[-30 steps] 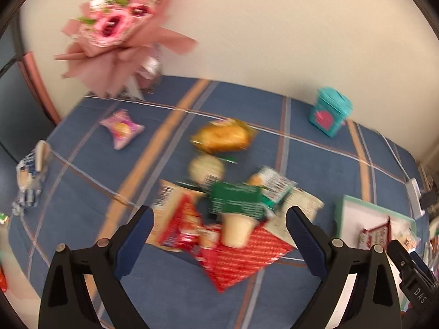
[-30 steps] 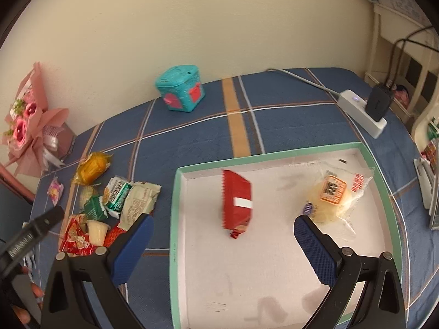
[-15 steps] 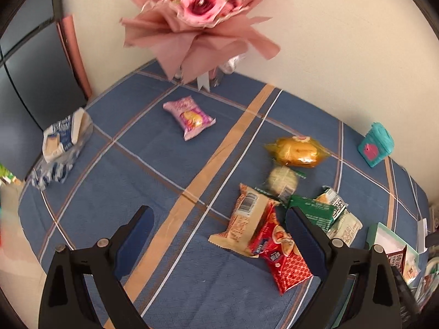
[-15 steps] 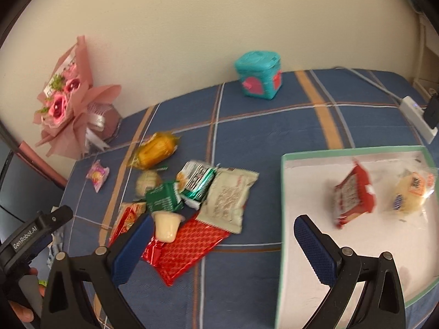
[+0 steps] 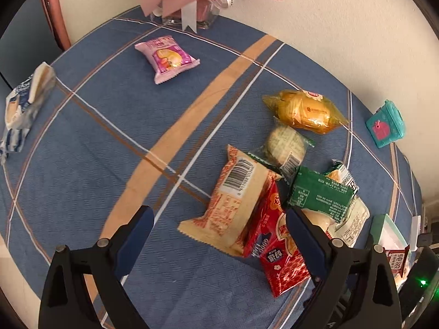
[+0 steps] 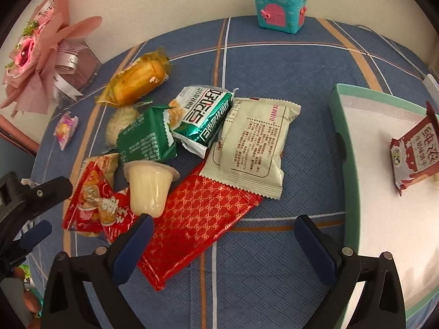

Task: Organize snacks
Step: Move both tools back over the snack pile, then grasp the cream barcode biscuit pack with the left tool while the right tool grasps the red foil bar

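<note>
Snack pile (image 6: 192,148) lies flat and overlapping just ahead of right gripper (image 6: 222,234): red foil packet (image 6: 197,219) nearest, tipped pudding cup (image 6: 148,189) front-left, tray (image 6: 340,148) at right.

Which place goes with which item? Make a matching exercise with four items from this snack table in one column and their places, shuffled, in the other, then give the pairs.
Items:
1. jelly cup
2. teal toy box
3. dark red packet
4. pink packet

Places:
A. inside the tray
B. alone on the cloth, near the bouquet
C. by the wall, at the table's far edge
D. lying on the pile, on the red patterned wrapper

Pairs: 1-D, 2-C, 3-A, 4-B
</note>
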### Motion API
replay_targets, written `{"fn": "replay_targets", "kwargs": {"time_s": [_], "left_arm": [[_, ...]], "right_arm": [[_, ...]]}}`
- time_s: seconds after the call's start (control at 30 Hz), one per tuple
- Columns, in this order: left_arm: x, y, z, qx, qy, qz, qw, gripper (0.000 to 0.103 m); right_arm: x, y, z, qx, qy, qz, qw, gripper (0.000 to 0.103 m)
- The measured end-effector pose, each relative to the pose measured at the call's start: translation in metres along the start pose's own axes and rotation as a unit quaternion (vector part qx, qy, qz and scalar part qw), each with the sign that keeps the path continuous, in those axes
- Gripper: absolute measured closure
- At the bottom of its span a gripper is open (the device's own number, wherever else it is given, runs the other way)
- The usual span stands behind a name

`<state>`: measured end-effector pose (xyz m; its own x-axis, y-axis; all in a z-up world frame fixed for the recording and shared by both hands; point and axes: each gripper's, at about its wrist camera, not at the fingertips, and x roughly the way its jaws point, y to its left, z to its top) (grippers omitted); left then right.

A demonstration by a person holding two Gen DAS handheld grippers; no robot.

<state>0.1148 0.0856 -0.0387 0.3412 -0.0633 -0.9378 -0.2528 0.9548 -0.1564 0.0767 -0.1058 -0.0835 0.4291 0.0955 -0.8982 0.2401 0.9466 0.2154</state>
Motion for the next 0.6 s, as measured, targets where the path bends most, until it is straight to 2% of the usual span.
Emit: {"fn": "replay_targets", "kwargs": {"time_s": [0.3,0.47,0.6], "left_arm": [[0.010,0.002,0.007,0.000,0.002,-0.006,1.0000,0.006],[0.014,0.003,0.011,-0.004,-0.002,-0.014,0.9999,0.006],[0.019,0.001,0.015,0.007,-0.001,-0.004,1.0000,0.006]], "right_arm": [[0.016,0.023,0.009,-0.009,-0.012,-0.014,1.000,0.000],[0.030,0.044,0.008,-0.061,-0.011,-0.059,0.996,0.000],[0.033,0.049,0.004,-0.085,-0.006,-0.068,0.994,0.000]]}}
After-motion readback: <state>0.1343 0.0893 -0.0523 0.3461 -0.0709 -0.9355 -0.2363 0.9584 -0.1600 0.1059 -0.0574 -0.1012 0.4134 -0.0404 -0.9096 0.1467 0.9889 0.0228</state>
